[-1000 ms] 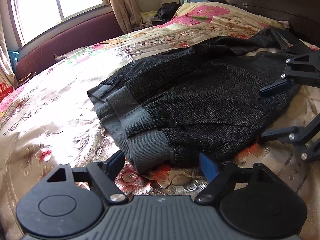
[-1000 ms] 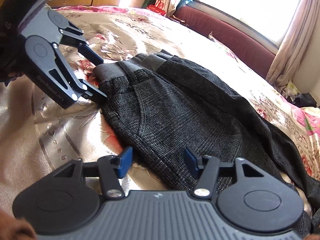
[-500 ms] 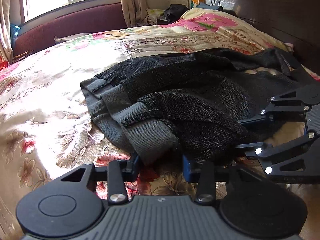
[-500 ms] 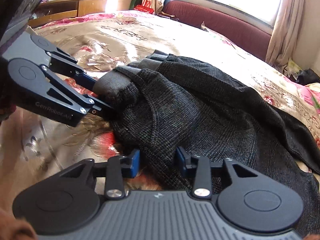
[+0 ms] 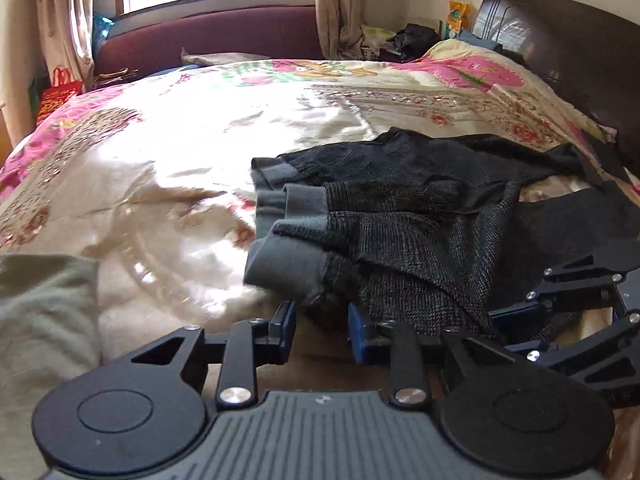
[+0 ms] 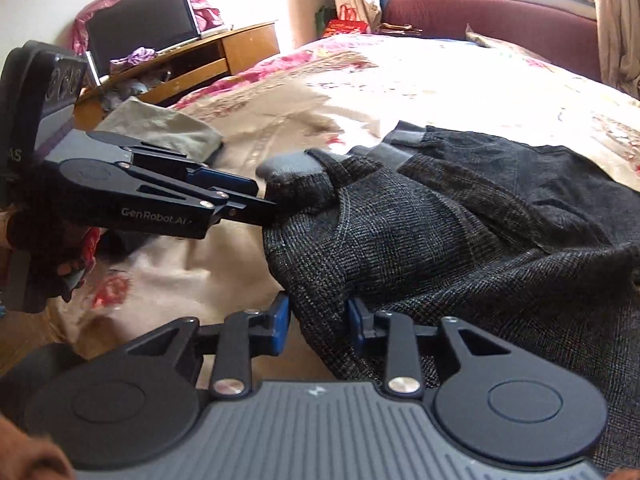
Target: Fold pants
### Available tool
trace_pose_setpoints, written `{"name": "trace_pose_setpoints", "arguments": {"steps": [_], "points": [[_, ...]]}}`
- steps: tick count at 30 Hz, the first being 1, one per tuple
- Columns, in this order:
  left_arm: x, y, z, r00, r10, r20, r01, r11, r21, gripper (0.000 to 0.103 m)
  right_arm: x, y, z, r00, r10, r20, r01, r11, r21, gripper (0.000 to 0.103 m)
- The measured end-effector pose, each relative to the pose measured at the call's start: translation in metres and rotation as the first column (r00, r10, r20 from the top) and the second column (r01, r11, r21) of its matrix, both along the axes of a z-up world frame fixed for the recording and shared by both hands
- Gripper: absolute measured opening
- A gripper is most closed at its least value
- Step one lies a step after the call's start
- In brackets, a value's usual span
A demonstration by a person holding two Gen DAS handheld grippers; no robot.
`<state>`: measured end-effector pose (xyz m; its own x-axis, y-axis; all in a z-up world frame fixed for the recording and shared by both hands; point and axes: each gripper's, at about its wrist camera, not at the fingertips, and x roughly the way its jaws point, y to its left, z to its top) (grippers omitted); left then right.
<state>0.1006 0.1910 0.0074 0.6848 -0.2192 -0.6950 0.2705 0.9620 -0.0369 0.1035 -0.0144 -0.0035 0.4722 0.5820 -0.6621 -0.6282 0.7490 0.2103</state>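
Note:
Dark grey woven pants (image 5: 400,232) with a plain grey waistband (image 5: 288,264) lie bunched on the flowered bedspread (image 5: 200,152). My left gripper (image 5: 320,332) is closing, with the waistband corner between its blue pads and raised off the bed. The right wrist view shows it from the side as the left gripper (image 6: 268,200) pinching the waistband (image 6: 296,166). My right gripper (image 6: 318,320) is also closing, its pads pressed on the near edge of the pants (image 6: 440,232), which hangs lifted. From the left wrist view, the right gripper (image 5: 508,330) is at the right with its tips in the fabric.
A folded pale green cloth (image 6: 160,124) lies on the bed to the left. A dark headboard (image 5: 560,40) bounds the right side. A maroon bench (image 5: 208,36) stands under the window. A wooden desk (image 6: 224,52) with a screen is beyond the bed corner.
Both grippers went from open beside the pants to closed on the near edge. That edge has risen off the bedspread and bunched, and both views have swung sideways.

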Motion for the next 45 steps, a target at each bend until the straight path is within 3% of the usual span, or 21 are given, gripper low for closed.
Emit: {"name": "trace_pose_setpoints", "arguments": {"steps": [4, 7, 9, 12, 15, 17, 19, 22, 24, 27, 28, 31, 35, 37, 38, 39, 42, 45], "points": [[-0.020, 0.010, -0.005, 0.998, 0.056, -0.010, -0.054, 0.992, 0.117, 0.041, -0.020, 0.046, -0.004, 0.998, 0.056, -0.040, -0.055, 0.998, 0.034, 0.032], [-0.031, 0.010, -0.004, 0.996, 0.093, -0.004, -0.091, 0.984, 0.153, 0.041, -0.032, 0.066, -0.006, 0.991, 0.110, -0.072, -0.103, 0.990, 0.094, 0.032], [-0.038, 0.004, 0.001, 0.995, 0.095, 0.019, -0.097, 0.982, 0.162, 0.041, -0.042, 0.061, 0.001, 0.994, 0.094, -0.047, -0.089, 0.990, 0.106, 0.032], [-0.046, -0.001, 0.012, 0.995, 0.079, 0.058, -0.088, 0.982, 0.166, 0.041, -0.053, 0.016, 0.020, 1.000, -0.009, 0.004, 0.008, 0.990, 0.142, 0.035], [-0.047, -0.024, 0.024, 0.995, 0.030, 0.096, -0.044, 0.989, 0.144, 0.042, -0.053, -0.055, 0.031, 0.971, -0.237, 0.023, 0.232, 0.964, 0.134, 0.041], [-0.046, -0.052, 0.029, 0.994, -0.033, 0.106, 0.022, 0.994, 0.103, 0.042, -0.051, -0.117, 0.027, 0.907, -0.422, 0.012, 0.418, 0.902, 0.107, 0.042], [-0.040, -0.086, 0.026, 0.989, -0.102, 0.105, 0.095, 0.993, 0.068, 0.043, -0.051, -0.184, 0.017, 0.797, -0.603, -0.023, 0.603, 0.795, 0.063, 0.043], [-0.027, -0.154, 0.013, 0.970, -0.229, 0.078, 0.227, 0.973, 0.032, 0.043, -0.062, -0.286, -0.001, 0.584, -0.807, -0.085, 0.812, 0.582, 0.052, 0.045], [-0.019, -0.199, 0.004, 0.950, -0.310, 0.048, 0.310, 0.951, 0.011, 0.043, -0.069, -0.342, -0.013, 0.435, -0.897, -0.081, 0.901, 0.433, 0.032, 0.046], [-0.012, -0.257, -0.004, 0.915, -0.402, 0.021, 0.402, 0.915, 0.006, 0.043, -0.077, -0.417, -0.032, 0.220, -0.962, -0.159, 0.975, 0.214, 0.056, 0.048], [-0.010, -0.277, -0.007, 0.902, -0.430, 0.015, 0.430, 0.903, 0.013, 0.043, -0.080, -0.437, -0.038, 0.171, -0.964, -0.203, 0.984, 0.155, 0.089, 0.046], [-0.003, -0.315, -0.015, 0.881, -0.473, -0.013, 0.473, 0.881, 0.023, 0.043, -0.079, -0.471, -0.044, 0.117, -0.959, -0.258, 0.980, 0.069, 0.187, 0.046], [0.002, -0.340, -0.024, 0.869, -0.491, -0.053, 0.493, 0.869, 0.035, 0.043, -0.056, -0.484, -0.048, 0.109, -0.963, -0.246, 0.977, 0.058, 0.203, 0.052], [0.002, -0.343, -0.025, 0.869, -0.490, -0.065, 0.493, 0.869, 0.047, 0.043, -0.047, -0.488, -0.054, 0.101, -0.960, -0.261, 0.977, 0.046, 0.208, 0.038], [0.001, -0.344, -0.024, 0.869, -0.491, -0.065, 0.494, 0.868, 0.049, 0.043, -0.047, -0.489, -0.054, 0.093, -0.961, -0.261, 0.979, 0.041, 0.199, 0.010], [0.000, -0.344, -0.022, 0.869, -0.492, -0.063, 0.495, 0.868, 0.048, 0.043, -0.050, -0.491, -0.053, 0.093, -0.955, -0.280, 0.979, 0.036, 0.199, 0.004], [-0.003, -0.341, -0.019, 0.870, -0.492, -0.043, 0.493, 0.869, 0.031, 0.043, -0.068, -0.499, -0.046, 0.098, -0.955, -0.279, 0.972, 0.031, 0.235, 0.004], [-0.008, -0.335, -0.021, 0.874, -0.485, -0.044, 0.486, 0.874, 0.018, 0.043, -0.079, -0.500, -0.044, 0.066, -0.966, -0.248, 0.986, 0.025, 0.164, 0.006]]}}
